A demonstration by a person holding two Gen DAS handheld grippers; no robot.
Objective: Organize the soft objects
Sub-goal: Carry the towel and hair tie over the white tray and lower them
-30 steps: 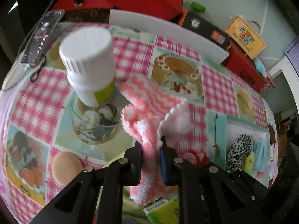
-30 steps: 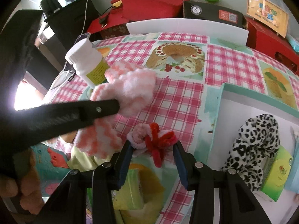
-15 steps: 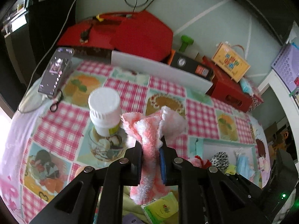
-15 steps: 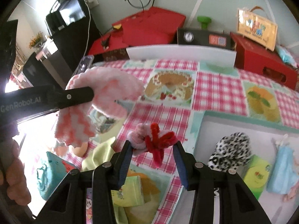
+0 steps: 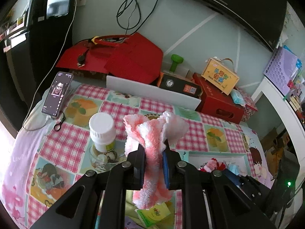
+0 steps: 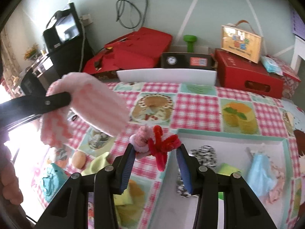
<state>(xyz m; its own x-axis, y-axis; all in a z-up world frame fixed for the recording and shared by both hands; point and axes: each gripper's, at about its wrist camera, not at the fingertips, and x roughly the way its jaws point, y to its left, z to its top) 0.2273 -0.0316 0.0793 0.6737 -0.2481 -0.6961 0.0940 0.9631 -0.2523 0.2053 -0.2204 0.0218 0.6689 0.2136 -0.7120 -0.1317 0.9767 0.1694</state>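
Note:
My left gripper is shut on a pink-and-white fluffy cloth, held up above the checked tablecloth; the same cloth hangs at the left of the right wrist view. My right gripper is shut on a pink and red fuzzy pipe-cleaner bundle, also lifted off the table. Below and to the right lies a white tray with a teal rim, holding a leopard-print scrunchie, a blue doll dress and a green item.
A white pill bottle stands left of the cloth. A phone lies at the far left edge. An egg, yellow-green cloths and a teal item sit near the front. Red boxes and a white board line the back.
Both grippers rose with what they hold; the table has dropped away and more of the room and back wall shows. The cloth left the tabletop by the bottle.

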